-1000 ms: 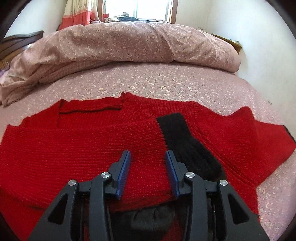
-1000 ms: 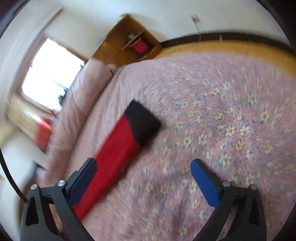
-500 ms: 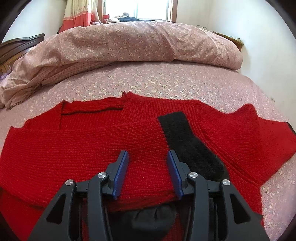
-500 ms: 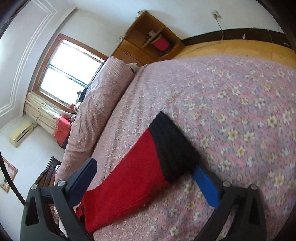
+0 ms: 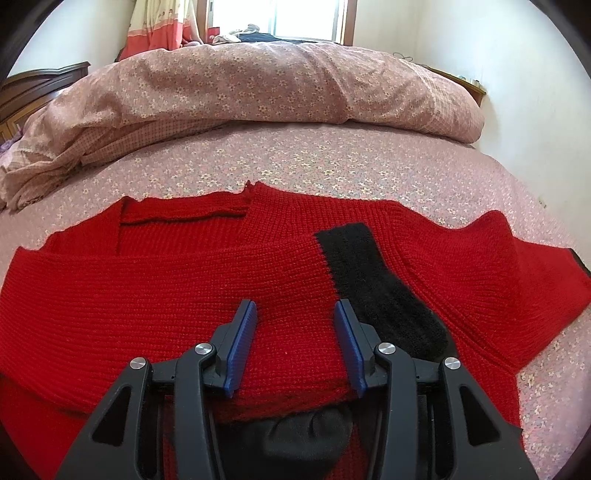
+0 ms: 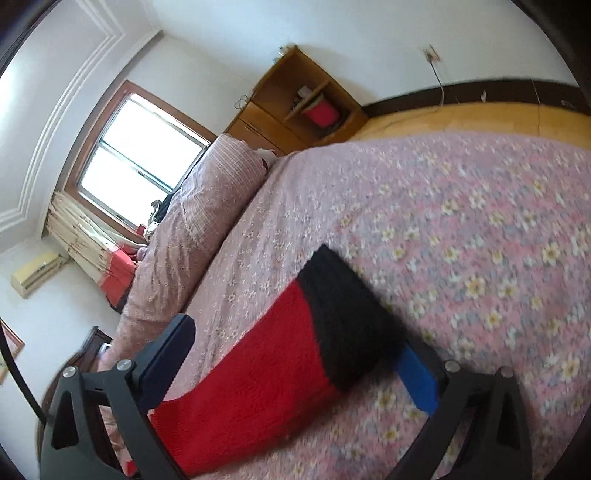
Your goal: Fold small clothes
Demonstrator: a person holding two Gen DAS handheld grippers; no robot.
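Red knit sweater (image 5: pixel 155 295) lies spread flat on the bed (image 5: pixel 332 162), neckline toward the rolled duvet (image 5: pixel 258 85). One sleeve folded across the chest, its black cuff (image 5: pixel 373 280) lying on the red body right of centre. Other sleeve (image 6: pixel 258 376) stretches out sideways over the floral sheet, ending in its own black cuff (image 6: pixel 343 317). Left claw (image 5: pixel 295 332) sits low over the folded sleeve, jaws parted, blue pads (image 5: pixel 242 343) either side of a patch of red knit, nothing pinched; dark grey fabric bunched right under it at the sweater's near edge, cannot tell what it is. Right claw (image 6: pixel 291 369) wide apart, straddling the outstretched sleeve: near finger beside the red part, far blue pad (image 6: pixel 417 384) just under the cuff's edge, touching or not is unclear, view blurred. Not clamped on the sleeve. Beyond the duvet: window (image 5: pixel 306 18), orange-pink curtain (image 5: pixel 159 29), dark wooden headboard (image 5: pixel 33 88) at left. Right wrist view also shows a wooden cabinet (image 6: pixel 295 107) with a red item in its open shelf, yellow wood floor (image 6: pixel 480 118), air conditioner (image 6: pixel 33 273) on the wall.
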